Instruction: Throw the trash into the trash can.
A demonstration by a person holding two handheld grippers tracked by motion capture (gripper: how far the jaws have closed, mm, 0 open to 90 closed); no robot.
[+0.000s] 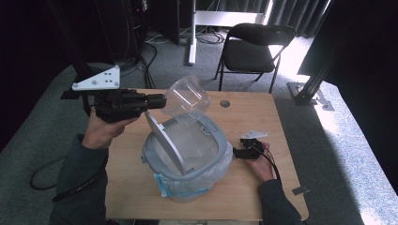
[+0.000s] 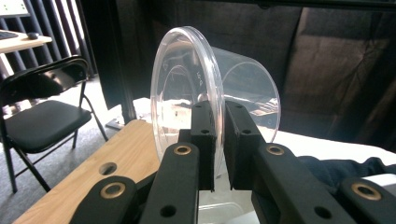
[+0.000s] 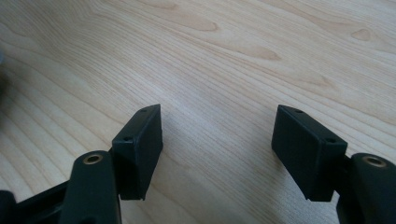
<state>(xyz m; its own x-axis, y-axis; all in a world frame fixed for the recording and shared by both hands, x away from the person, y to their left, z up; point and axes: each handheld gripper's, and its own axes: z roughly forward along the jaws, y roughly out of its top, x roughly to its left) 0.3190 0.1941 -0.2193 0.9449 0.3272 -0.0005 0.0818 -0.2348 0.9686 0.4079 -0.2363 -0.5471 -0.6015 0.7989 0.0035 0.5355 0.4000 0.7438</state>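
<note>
Clear plastic cup (image 1: 187, 98) hangs in the air above the far side of the grey bin (image 1: 213, 154), tipped on its side, pinched at the rim by the left gripper (image 1: 157, 101). In the left gripper view the two black jaws stand almost together with the cup's (image 2: 187, 98) rim wall caught between them; the cup's open mouth faces left in that view and its base points away to the right, and the left gripper (image 2: 218, 140) has one pad inside the cup and one outside. From the high view the person's left hand (image 1: 105, 129) holds that gripper raised over the left edge of the wooden table (image 1: 253, 197), with the grey three-cornered plate on top of it. The bin stands in the middle of the table, lined with a pale plastic bag (image 1: 183, 190) that bulges out under its rim at the near side, and its flat grey lid (image 1: 162, 143) stands tilted up at the left of the opening. The right gripper (image 1: 245, 146) rests low on the table just right of the bin, held in the person's right hand (image 1: 260, 164). In the right gripper view its jaws are spread wide over bare wood grain (image 3: 224, 60), with nothing between them (image 3: 217, 154). A black folding chair (image 1: 253, 47) stands on the grey carpet beyond the far edge of the table.
</note>
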